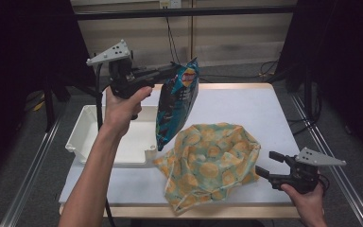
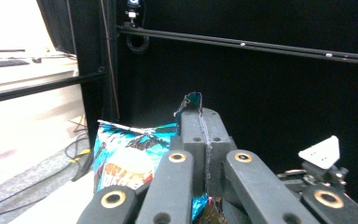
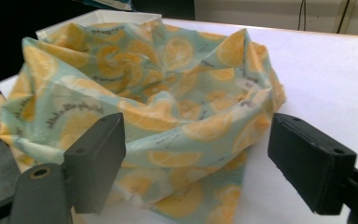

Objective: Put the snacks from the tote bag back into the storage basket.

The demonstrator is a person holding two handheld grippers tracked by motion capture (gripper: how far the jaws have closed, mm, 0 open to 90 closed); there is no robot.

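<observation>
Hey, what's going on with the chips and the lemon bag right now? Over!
Left gripper shut on chip bag, hanging over white bin edge. Right gripper open beside lemon-print bag, not touching. Nothing in the way.

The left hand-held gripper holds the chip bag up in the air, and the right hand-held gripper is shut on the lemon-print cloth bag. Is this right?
Not quite. The left hand-held gripper does hold the chip bag up, but the right hand-held gripper is open: the right gripper view shows its jaws wide apart before the lemon-print cloth bag.
</observation>
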